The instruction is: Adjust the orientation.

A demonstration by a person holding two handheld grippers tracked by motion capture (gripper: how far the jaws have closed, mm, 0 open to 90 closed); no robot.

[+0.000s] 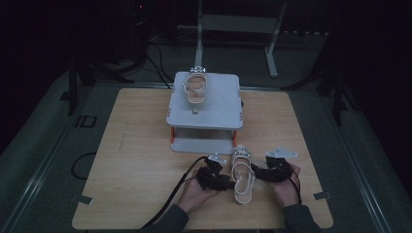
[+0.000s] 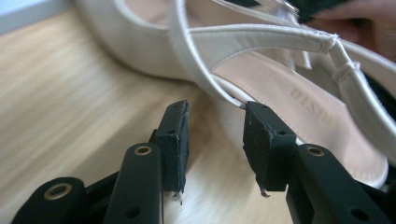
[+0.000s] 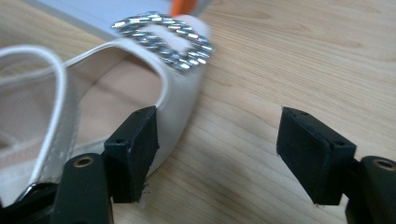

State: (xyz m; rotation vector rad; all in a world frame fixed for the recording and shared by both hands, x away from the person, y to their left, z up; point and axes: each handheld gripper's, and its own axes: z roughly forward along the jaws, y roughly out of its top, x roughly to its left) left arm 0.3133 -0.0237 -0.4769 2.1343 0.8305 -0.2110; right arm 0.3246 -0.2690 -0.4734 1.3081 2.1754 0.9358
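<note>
Both grippers, left point(image 1: 224, 183) and right point(image 1: 258, 174), flanked the sandal point(image 1: 242, 178), fingers open, gripping nothing; each needed to close squarely on the sole edge.

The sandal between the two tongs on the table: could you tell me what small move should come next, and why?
Probably ease the right tongs sideways over the sandal edge, then close. In the right gripper view both jaws stand open with bare wood between them, one jaw just beside the toe near the rhinestone buckle. The left tongs are open too, one jaw at a thin strap, so nothing is gripped yet.
</note>
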